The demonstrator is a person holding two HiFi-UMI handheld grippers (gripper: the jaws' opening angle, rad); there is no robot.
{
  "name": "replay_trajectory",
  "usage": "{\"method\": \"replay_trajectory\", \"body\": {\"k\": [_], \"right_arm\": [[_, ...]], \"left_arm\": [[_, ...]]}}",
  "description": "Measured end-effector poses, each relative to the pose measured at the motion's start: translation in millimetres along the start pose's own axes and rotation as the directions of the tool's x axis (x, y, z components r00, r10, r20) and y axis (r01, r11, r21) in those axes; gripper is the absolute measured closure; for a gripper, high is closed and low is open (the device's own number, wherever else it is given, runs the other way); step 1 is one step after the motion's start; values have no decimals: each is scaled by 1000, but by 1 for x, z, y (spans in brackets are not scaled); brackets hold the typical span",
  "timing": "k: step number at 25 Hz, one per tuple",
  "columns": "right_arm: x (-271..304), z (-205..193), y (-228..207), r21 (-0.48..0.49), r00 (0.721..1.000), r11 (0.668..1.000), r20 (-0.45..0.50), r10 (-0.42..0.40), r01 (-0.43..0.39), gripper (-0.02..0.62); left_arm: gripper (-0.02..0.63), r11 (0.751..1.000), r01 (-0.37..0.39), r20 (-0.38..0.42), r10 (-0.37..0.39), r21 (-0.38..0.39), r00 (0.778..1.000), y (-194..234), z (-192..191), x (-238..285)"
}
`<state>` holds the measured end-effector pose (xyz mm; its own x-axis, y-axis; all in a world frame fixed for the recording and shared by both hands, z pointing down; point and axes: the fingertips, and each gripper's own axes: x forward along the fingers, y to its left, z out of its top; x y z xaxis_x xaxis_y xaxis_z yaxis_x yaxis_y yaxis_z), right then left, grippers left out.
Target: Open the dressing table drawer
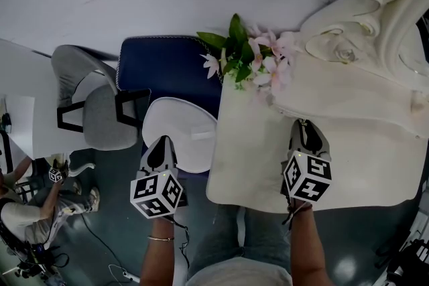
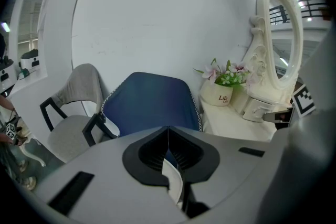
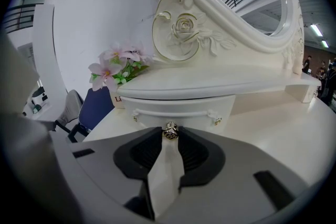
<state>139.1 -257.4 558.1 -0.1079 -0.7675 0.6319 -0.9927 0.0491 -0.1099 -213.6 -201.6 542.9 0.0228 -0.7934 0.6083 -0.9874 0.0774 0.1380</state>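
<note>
On the drawer [image 3: 184, 112] front, the right gripper [image 3: 169, 135] pinches the knob [image 3: 169, 130] at its very tips, so a crooked pull may slip off; the left gripper [image 2: 168, 130] is closed and empty.

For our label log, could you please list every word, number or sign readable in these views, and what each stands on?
"Life": on the white flower pot, left gripper view; any print beneath it is too small to read.
"Li": same pot, right gripper view; the rest of the word is hidden.
Marker cubes: black-and-white square patterns only, no letters or numbers.
</note>
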Motion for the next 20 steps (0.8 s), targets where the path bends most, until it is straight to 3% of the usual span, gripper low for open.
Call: {"method": "replay_trajectory", "body": {"k": [20], "right_arm": [[-12,-9,2,2,1000,1000,-6,17,-17,492]], "left_arm": [[584,1000,8,6,-8,6,1000,-10,-2,-10]]}}
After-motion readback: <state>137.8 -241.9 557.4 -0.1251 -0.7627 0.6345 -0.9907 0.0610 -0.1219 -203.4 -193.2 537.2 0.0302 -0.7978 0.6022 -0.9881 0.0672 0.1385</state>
